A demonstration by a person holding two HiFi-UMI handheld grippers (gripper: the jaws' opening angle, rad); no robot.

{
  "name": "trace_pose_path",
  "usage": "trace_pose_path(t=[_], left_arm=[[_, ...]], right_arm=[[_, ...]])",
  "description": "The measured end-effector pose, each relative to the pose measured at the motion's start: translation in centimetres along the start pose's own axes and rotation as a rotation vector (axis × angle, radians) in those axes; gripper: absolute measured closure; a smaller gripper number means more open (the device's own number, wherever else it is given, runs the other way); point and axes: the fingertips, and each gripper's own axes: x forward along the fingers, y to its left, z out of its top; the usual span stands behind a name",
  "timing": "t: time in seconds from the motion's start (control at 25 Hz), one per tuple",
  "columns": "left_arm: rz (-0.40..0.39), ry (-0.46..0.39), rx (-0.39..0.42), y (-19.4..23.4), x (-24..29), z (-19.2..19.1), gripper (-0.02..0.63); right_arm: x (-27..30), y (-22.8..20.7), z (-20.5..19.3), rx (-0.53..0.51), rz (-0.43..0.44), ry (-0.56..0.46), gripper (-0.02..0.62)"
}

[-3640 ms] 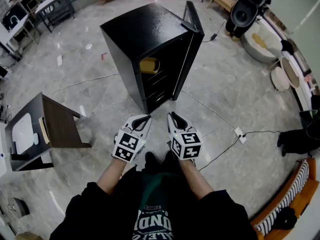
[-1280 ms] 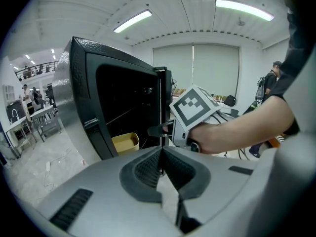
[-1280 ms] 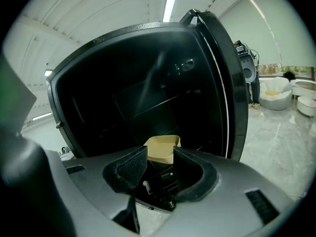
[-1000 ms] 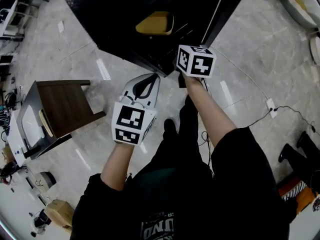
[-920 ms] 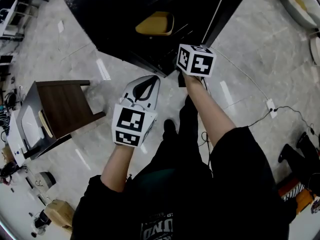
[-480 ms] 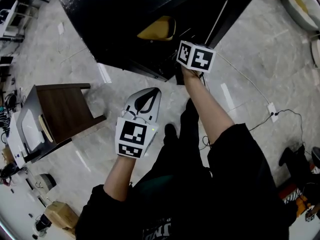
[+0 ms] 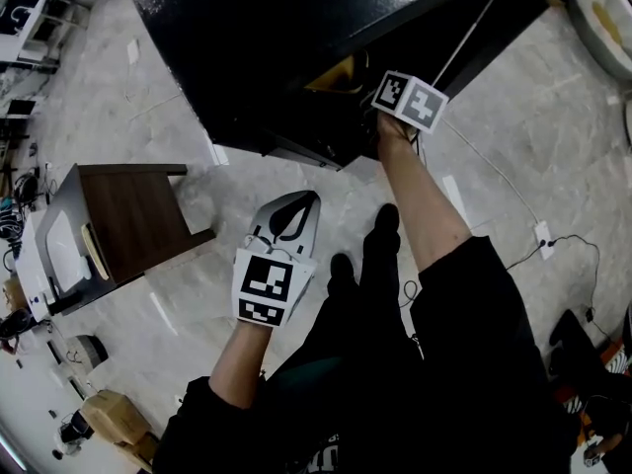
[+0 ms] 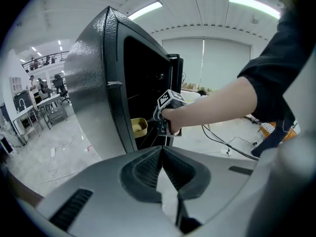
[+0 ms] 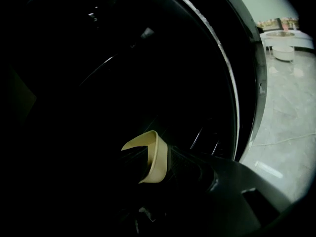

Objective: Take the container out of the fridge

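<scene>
The black fridge (image 7: 286,38) stands with its door (image 7: 499,13) swung open to the right. A yellow container (image 7: 341,72) sits on a wire shelf inside, mostly hidden by the fridge top in the head view. My right gripper (image 9: 155,157) reaches into the dark compartment, and the container's near wall (image 9: 153,154) sits pinched between its jaws. Its marker cube (image 7: 410,100) shows at the fridge opening. My left gripper (image 7: 288,215) hangs shut and empty over the floor, well short of the fridge. From the left gripper view I see the container (image 8: 138,127) and the right cube (image 8: 169,101).
A brown side table (image 7: 128,210) stands to the left of my left gripper. A white cable and power strip (image 7: 542,233) lie on the marble floor at the right. The person's feet (image 7: 385,220) are just in front of the fridge.
My right gripper has pushed forward from the fridge's front edge into the compartment, up to the container. The person has stepped closer. My left gripper stayed low and shut.
</scene>
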Motion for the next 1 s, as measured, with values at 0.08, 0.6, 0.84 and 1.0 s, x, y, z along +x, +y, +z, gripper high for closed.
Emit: trace_pose_path(t=[0.08,0.6,0.84,1.0], left_arm=[[0.007,0.005,-0.007,0.4,0.1,-0.4,0.591],[0.041,0.020,-0.035,2.4,-0.8,-1.5,0.591],[0.046,0.016,-0.036,2.6,-1.0,-1.6,0.592],[0.045,0.012,-0.034,2.5,-1.2,-1.5,0.591]], right_arm=[[0.6,-0.3,-0.1,0.027,-0.003,0.007,0.454],[2.3,-0.1,-1.7,0.101,-0.024,0.041,0.489],[1.9,0.2,-2.4,0.124,-0.040,0.061,0.544],[1.3,-0.2,-2.7,0.131,-0.046,0.062,0.551]])
